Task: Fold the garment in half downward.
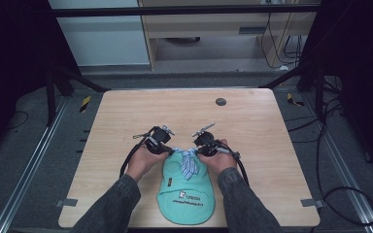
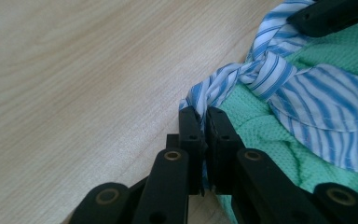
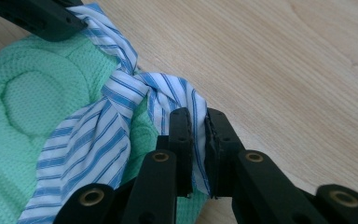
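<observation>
While each gripper (image 2: 204,122) (image 3: 196,122) pinches the striped cloth (image 1: 189,162), it lies knotted across the green cap (image 1: 187,194).

One green cap (image 1: 186,194); one striped cloth (image 1: 189,162); two grippers.

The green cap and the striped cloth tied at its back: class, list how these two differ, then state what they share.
The green cap is plain mint mesh with a printed logo; the striped cloth is blue-and-white woven fabric. The cap lies flat and unheld; the cloth is knotted, each end pinched by the left gripper and right gripper. Both are soft textiles on the wooden table.
</observation>
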Tool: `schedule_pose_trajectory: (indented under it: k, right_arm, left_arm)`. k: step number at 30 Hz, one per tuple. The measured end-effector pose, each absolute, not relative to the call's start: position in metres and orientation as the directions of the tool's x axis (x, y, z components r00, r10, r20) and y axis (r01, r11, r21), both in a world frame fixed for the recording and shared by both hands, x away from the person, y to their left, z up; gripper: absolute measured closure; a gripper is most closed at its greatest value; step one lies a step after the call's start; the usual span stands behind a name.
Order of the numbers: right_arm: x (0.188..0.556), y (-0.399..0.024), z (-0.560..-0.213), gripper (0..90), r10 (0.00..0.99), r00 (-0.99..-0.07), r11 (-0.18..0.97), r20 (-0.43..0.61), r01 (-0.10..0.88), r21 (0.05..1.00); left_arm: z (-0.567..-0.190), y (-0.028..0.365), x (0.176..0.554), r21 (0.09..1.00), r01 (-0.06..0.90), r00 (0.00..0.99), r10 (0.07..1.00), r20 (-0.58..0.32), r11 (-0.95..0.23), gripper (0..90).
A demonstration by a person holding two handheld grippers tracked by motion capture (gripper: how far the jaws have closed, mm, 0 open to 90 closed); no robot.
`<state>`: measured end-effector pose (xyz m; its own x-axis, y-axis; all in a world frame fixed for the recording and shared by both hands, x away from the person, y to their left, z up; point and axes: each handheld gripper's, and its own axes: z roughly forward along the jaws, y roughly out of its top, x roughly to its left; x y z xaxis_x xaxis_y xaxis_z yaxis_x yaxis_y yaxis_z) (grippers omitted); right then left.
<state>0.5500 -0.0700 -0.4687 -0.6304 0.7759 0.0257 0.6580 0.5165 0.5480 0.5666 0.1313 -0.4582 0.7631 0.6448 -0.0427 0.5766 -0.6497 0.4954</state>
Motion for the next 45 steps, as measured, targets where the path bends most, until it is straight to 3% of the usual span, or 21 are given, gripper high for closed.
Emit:
schedule_pose_trajectory:
  k: [18,45]
  right_arm:
    - [0.536,-0.087,-0.42,81.9,0.758,-0.653,0.507,0.003,0.592,0.626]
    - [0.537,-0.094,-0.385,82.4,0.715,-0.695,0.563,-0.074,0.51,0.65]
  left_arm:
    - [-0.407,0.127,0.555,0.562,0.492,0.794,0.608,0.025,-0.665,86.3]
    - [-0.376,0.126,0.555,0.59,0.422,0.821,0.567,0.073,-0.688,86.4]
